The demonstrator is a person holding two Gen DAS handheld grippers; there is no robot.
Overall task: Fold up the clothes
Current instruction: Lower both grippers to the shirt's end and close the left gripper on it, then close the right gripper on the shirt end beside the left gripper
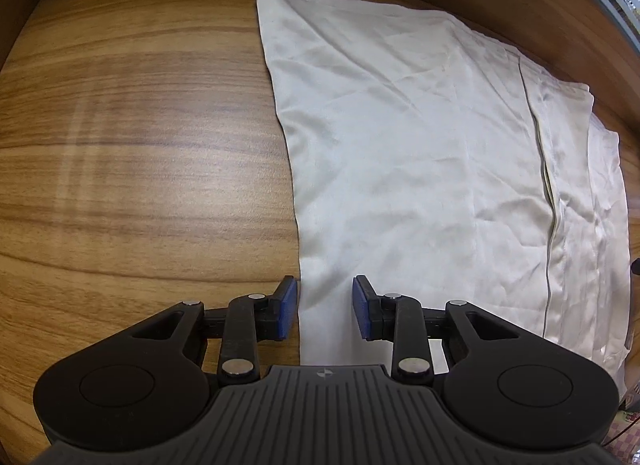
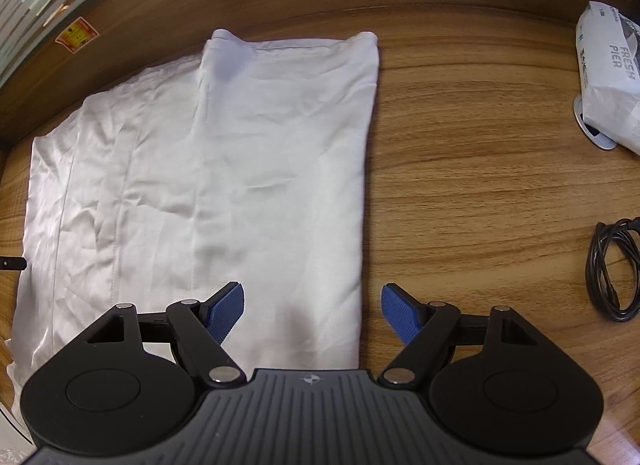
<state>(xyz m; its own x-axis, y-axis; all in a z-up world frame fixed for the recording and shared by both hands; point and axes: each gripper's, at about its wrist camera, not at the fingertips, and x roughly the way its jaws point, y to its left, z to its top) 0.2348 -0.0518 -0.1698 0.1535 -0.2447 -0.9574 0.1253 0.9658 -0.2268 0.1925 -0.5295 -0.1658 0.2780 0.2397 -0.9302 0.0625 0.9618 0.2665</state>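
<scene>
The left gripper (image 1: 325,307) hangs with fingers parted and empty over the near left edge of a white garment (image 1: 400,153), its blue pads (image 1: 289,307) straddling that edge. The right gripper (image 2: 313,315), spread wider and also empty, spans the garment's near right edge. The cloth lies flat in folded layers on a wood-grain table (image 1: 140,145). To the right sit a white packet (image 2: 608,73) and a coiled black cable (image 2: 614,269); a red sticker (image 2: 77,35) marks the far wooden panel.

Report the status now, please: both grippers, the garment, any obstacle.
Left gripper open, over garment's left edge. Right gripper open, over right edge. White garment flat on table, partly folded. Black cable and white packet off right, clear of it.
</scene>
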